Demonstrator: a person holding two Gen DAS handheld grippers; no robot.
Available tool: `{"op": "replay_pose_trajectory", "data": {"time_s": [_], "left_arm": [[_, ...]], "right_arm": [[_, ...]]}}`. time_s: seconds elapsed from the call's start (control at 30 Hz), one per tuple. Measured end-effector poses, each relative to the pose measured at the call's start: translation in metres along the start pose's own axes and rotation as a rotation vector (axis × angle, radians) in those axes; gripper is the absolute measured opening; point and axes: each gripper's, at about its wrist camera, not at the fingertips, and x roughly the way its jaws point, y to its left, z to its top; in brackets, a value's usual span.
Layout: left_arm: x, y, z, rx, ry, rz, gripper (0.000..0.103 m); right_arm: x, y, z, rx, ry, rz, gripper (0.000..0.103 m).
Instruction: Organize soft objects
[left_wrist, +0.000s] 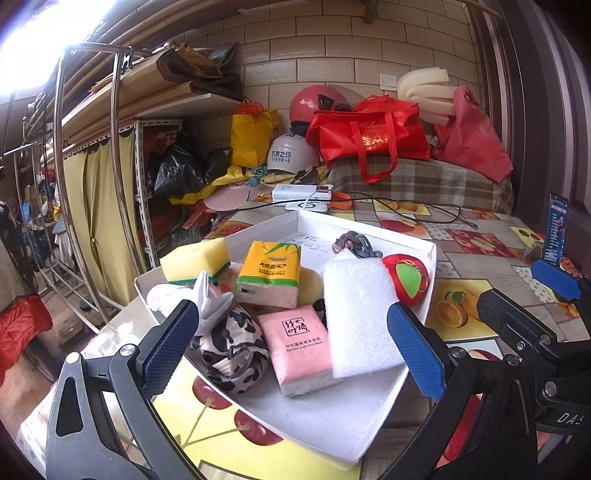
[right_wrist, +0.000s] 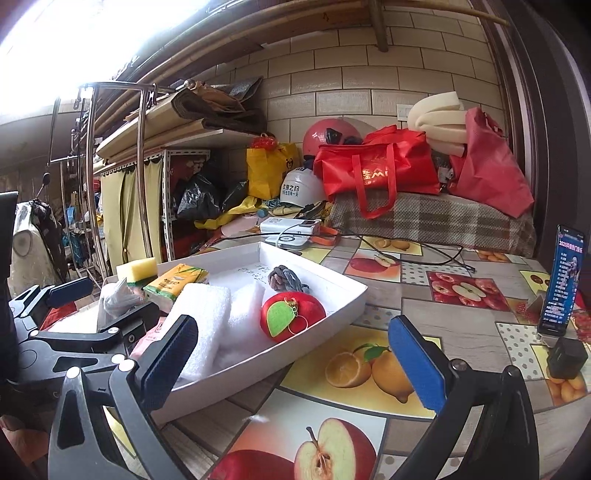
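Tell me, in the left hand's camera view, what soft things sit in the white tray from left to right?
Yellow sponge → yellow tissue pack → pink tissue pack → white foam pad → red apple plush, all in the white tray.

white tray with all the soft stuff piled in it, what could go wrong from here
1. The white tray looks crowded: the white foam pad leans over the pink tissue pack, so grabbing one may drag the other out.
2. The tray's near corner seems close to the table edge; a push from the open left gripper could tip it off.
3. The open right gripper hovers near the tray wall and could snag it.
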Motion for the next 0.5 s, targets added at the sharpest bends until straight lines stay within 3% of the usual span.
{"op": "replay_pose_trajectory", "data": {"time_s": [0.37, 0.5], "left_arm": [[-0.040, -0.044, -0.016, 0.102, -0.015, -0.027, 0.103], [-0.047, -0.050, -0.018, 0.096, -0.003, -0.013, 0.103]], "right_arm": [[-0.051, -0.025, -0.020, 0.016, 0.026, 0.007, 0.103], [-0.066, -0.026, -0.025, 0.007, 0.033, 0.011, 0.103]]}}
